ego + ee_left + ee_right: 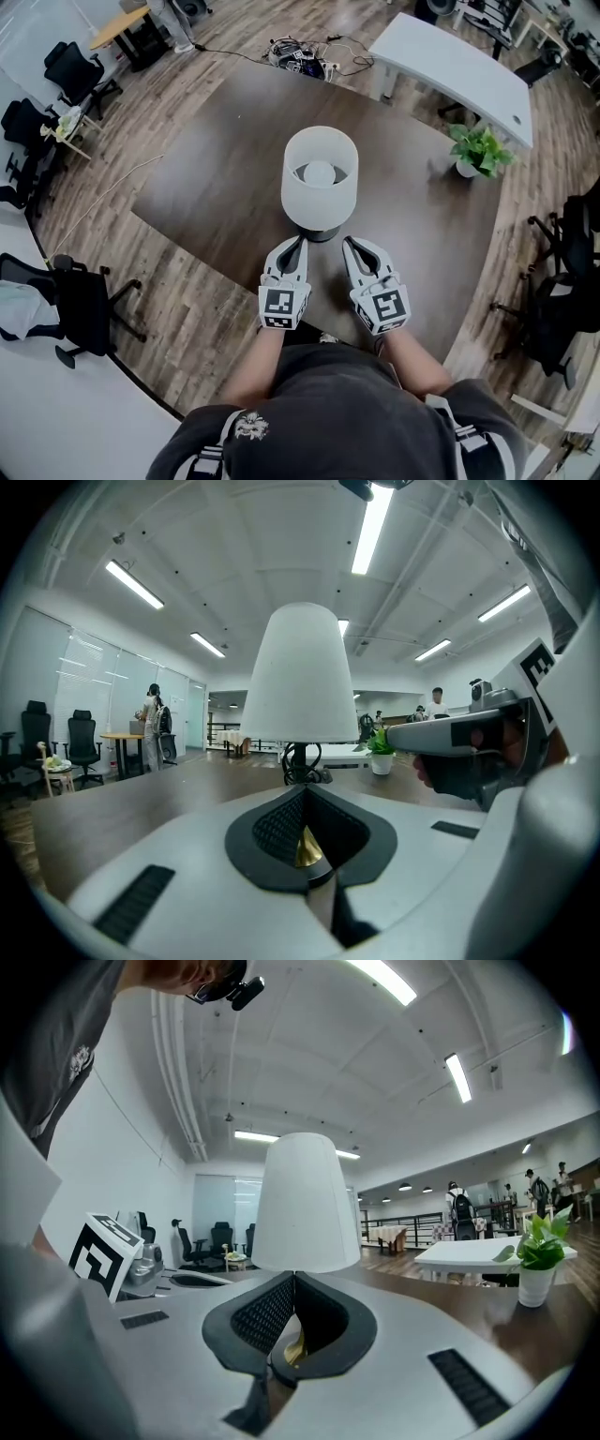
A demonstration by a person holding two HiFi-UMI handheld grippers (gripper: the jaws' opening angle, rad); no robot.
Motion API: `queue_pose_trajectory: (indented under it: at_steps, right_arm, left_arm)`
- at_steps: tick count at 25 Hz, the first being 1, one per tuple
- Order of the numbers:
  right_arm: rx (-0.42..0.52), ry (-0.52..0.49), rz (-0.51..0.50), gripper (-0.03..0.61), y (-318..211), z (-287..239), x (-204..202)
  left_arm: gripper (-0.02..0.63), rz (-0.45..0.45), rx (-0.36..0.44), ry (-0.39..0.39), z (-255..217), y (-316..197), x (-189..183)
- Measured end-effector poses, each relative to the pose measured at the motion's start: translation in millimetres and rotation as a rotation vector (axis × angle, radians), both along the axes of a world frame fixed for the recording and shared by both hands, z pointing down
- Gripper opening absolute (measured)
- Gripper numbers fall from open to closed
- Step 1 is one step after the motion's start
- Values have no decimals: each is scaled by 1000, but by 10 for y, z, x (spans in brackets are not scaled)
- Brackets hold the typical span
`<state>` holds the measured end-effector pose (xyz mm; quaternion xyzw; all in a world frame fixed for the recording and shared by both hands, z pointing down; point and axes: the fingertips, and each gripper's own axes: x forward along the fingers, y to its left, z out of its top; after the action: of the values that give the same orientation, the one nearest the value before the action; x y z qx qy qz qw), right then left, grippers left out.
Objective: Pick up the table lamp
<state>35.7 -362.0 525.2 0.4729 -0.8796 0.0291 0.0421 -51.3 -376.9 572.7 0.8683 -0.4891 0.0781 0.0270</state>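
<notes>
Two claws, both mine, point level at the table lamp [319, 178], which stands upright on the dark table [206, 187] just ahead of them. Its long axis runs straight up and down, and the open top of the shade [320, 141] faces the ceiling, so from the head view the bulb [320, 172] shows inside it.

My left claw [298, 244] is pinched fully together with nothing in it, and its view shows the two tips [305, 789] meeting. My right claw [349, 244] is likewise closed and empty [289, 1279]. They lie side by side, with the lamp's base [319, 233] just beyond their tips. I cannot tell whether either tip touches it.

From above, the shade covers most of the base, leaving only a dark sliver at the near edge. The left gripper view shows the thin stem [300, 759] and a looped cord [312, 774] below the shade [298, 677]. The right gripper view shows only the shade [305, 1204], because my own jaws hide the stem and base.
</notes>
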Motion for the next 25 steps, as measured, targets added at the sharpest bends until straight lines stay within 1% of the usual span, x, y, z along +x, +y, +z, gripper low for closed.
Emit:
queue_pose_trajectory:
  at_steps: [5, 6, 7, 8, 10, 14, 18, 25]
  right_arm:
    - [-25, 3, 31, 26, -128, 137, 77]
    - [-28, 4, 34, 25, -137, 160, 88]
    - [-32, 5, 36, 26, -144, 183, 92]
    - [-36, 8, 38, 26, -151, 207, 91]
    - [-43, 13, 42, 26, -173, 247, 83]
    - [-52, 17, 46, 26, -231, 317, 72]
    - [-63, 20, 53, 26, -304, 384, 111]
    - [-91, 27, 62, 26, -417, 516, 134]
  left_arm:
    - [11, 27, -24, -8, 230, -123, 82]
    - [47, 31, -34, -6, 281, -142, 96]
    - [106, 33, -45, -4, 327, -165, 106]
    - [133, 34, -53, -1, 368, -195, 115]
    - [160, 41, -60, -2, 435, -270, 144]
    - [239, 62, -62, -10, 536, -458, 250]
    - [265, 72, -54, -30, 597, -654, 370]
    - [270, 90, -34, -28, 659, -889, 482]
